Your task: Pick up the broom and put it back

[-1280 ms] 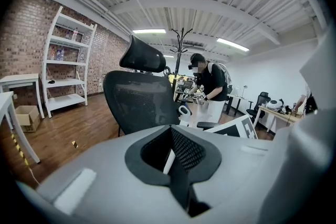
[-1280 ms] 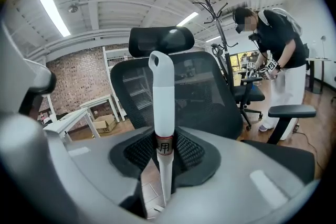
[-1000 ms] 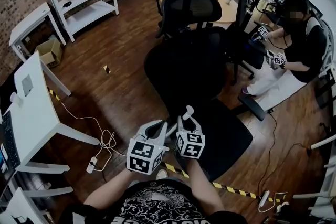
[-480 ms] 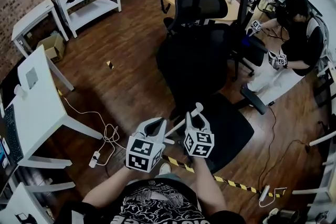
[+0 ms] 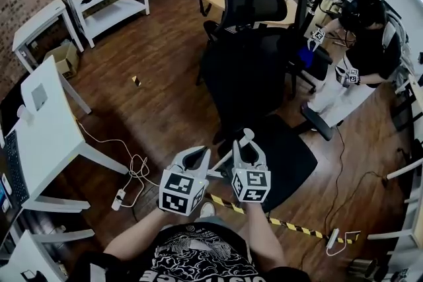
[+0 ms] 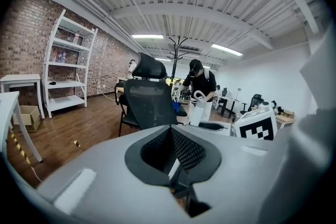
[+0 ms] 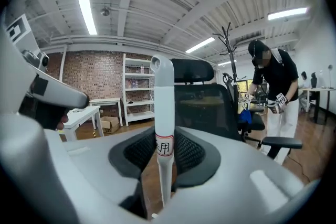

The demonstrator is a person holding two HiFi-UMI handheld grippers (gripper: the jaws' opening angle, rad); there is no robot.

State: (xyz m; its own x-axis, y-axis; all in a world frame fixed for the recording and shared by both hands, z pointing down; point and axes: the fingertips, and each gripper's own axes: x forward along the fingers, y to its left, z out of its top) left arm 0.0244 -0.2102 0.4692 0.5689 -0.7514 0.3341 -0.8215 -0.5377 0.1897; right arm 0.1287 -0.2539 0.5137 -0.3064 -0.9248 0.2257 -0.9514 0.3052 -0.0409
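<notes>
A white broom handle (image 5: 246,136) stands between my two grippers in the head view, its looped top slanting up to the right. My right gripper (image 5: 242,150) is shut on the handle (image 7: 164,113), which runs upright through the dark pads (image 7: 191,157) and bears a small red-edged label. My left gripper (image 5: 200,158) sits just left of it and lower. A thin white strip of the handle (image 6: 174,167) shows in its nearly closed jaws. The broom's head is hidden below the grippers.
A black office chair (image 5: 248,76) stands right ahead, with a second one behind it. A white table (image 5: 46,135) is at the left, with cables and a power strip (image 5: 119,198) on the wood floor. Yellow-black tape (image 5: 291,226) crosses the floor. Another person (image 5: 367,43) stands at the right.
Both grippers have moved a little forward and up with the handle. The right gripper has risen more and rolled slightly.
</notes>
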